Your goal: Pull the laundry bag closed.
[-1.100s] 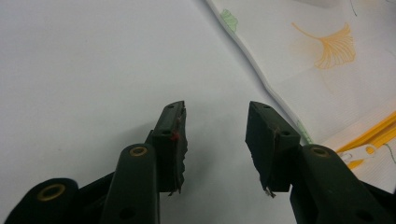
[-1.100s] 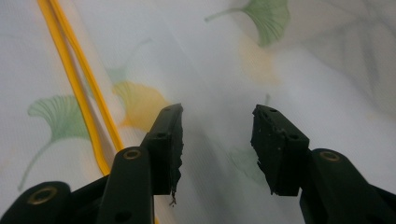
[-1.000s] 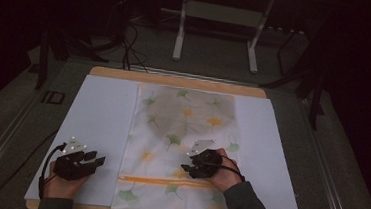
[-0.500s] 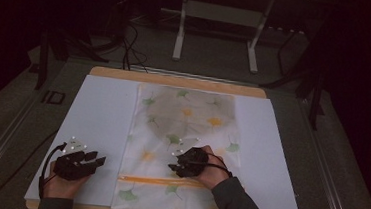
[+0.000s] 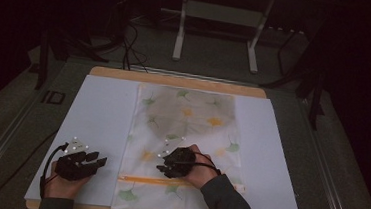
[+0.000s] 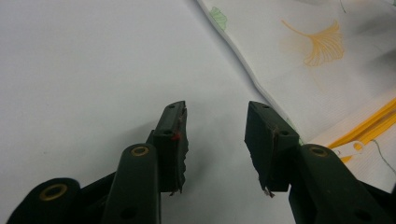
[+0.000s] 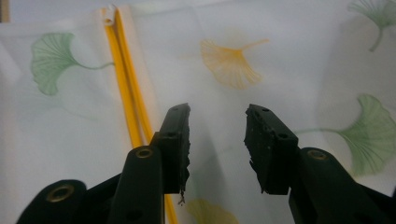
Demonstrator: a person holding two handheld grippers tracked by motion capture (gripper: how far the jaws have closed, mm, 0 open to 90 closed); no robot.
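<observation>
The jaws of the right gripper (image 5: 164, 167) were seen parted with nothing between them, though they had just been closing; those of the left gripper (image 5: 98, 161) were likewise held apart and empty over the white sheet (image 5: 100, 108); the ginkgo-printed pouch (image 5: 186, 134) was laid flat in the middle of that sheet, its yellow zipper (image 5: 167, 182) running across the near end; the right gripper was held over the cloth just beyond the zipper, while the left was kept beside the pouch's left edge, apart from it; in the right gripper view the zipper's white pull tab (image 7: 109, 14) was seen at the far end of the yellow track (image 7: 128, 98); it was judged that a grip on the thin fabric could be missed if the jaws were closed above it rather than on it; the cloth could also be bunched or dragged across the sheet, since no hold was kept on it by the left gripper.
</observation>
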